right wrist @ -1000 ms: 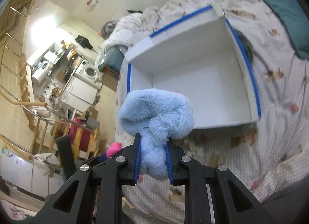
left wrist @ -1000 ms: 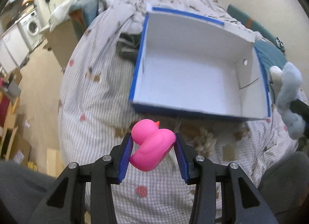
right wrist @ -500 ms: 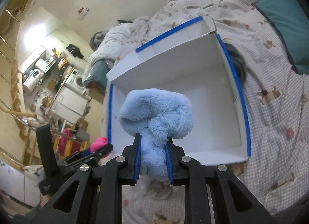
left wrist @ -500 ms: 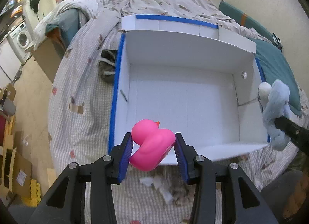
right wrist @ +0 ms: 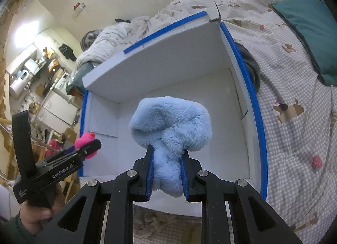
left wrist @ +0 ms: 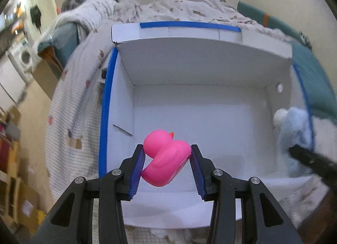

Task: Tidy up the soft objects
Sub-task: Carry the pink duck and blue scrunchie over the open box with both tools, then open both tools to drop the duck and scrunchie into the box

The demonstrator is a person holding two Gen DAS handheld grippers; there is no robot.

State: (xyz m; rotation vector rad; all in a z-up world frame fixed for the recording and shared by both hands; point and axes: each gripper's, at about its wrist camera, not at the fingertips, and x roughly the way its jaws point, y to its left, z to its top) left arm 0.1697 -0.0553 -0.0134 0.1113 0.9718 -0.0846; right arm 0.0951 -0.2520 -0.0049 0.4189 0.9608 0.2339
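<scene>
Carried forward since the earlier frame: both toys now over the open white box [left wrist: 202, 117] on the bed [right wrist: 294, 117]. Left gripper [left wrist: 167, 159] fingers clamped on the pink rubber duck [left wrist: 166, 157], above the box's near-left floor. Right gripper [right wrist: 166, 166] fingers pinched narrow on the blue plush toy [right wrist: 170, 128], above the box's near-right side.

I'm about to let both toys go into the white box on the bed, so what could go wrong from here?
1. The blue plush toy in the right gripper sits right at the white box's blue-edged right wall; released there, it may catch the rim or fall outside.
2. The pink rubber duck in the left gripper hangs above the bare floor and might bounce or roll.
3. The box rests on a soft quilt, so bumping a wall could tip it.
</scene>
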